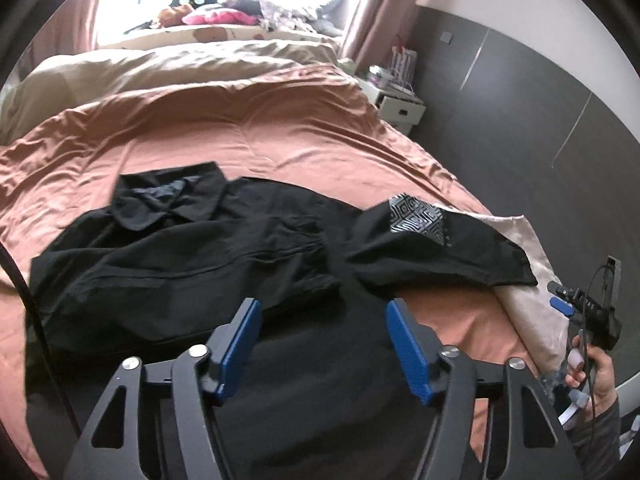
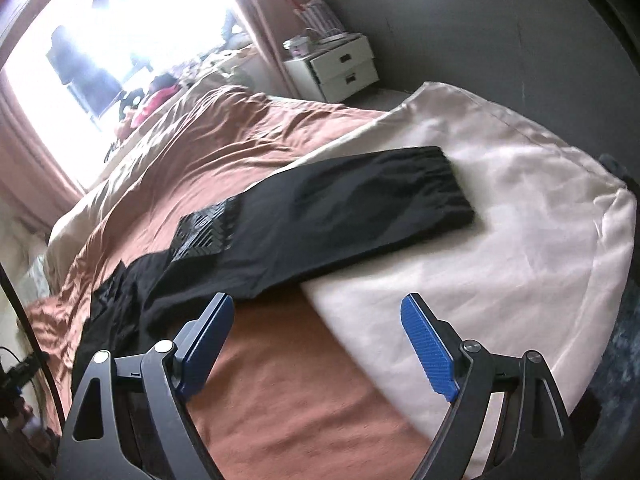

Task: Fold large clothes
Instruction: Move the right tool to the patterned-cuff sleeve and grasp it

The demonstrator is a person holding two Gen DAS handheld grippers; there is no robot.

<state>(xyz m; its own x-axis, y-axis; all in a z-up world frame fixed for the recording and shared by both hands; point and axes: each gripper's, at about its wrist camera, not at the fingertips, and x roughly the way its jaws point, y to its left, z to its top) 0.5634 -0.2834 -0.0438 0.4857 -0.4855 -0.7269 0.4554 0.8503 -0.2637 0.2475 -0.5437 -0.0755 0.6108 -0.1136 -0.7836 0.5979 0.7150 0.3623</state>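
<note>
Black shirt (image 1: 176, 256) spread flat on the bed, collar (image 1: 160, 200) toward the far pillows, body running under the left gripper (image 1: 320, 320). No readable brand or lettering anywhere; only a silver-and-black geometric patch (image 1: 418, 216) on the sleeve (image 1: 436, 256), with a few tiny marks beside it too small to make out. Faint letters on the other tool at the right edge of the left wrist view, also too blurred to read.

From the left wrist: whole front of the shirt, collar and patch visible, sleeve end draped onto a cream pillow (image 1: 528, 304). Right gripper (image 1: 560, 298) seen small at the edge, held by a hand (image 1: 588, 368) with a grey sleeve cuff. Left gripper jaws apart, nothing between the 2 blue pads, shirt cloth just beneath them.

From the right wrist: only the sleeve (image 2: 360, 208) and patch (image 2: 204, 232), sleeve cuff lying on the cream pillow (image 2: 500, 220). Right gripper (image 2: 316, 320) jaws wide apart and empty, hovering over bare sheet beside the pillow edge.

Rust-pink sheet (image 1: 280, 136) wrinkled across the bed, beige duvet (image 1: 180, 64) folded at the far end. Bright window with pink curtains (image 1: 372, 4) beyond, soft toys (image 1: 216, 16) on the sill. White bedside cabinet with 2 drawers (image 2: 340, 64) against a dark grey panelled wall (image 1: 520, 92).
</note>
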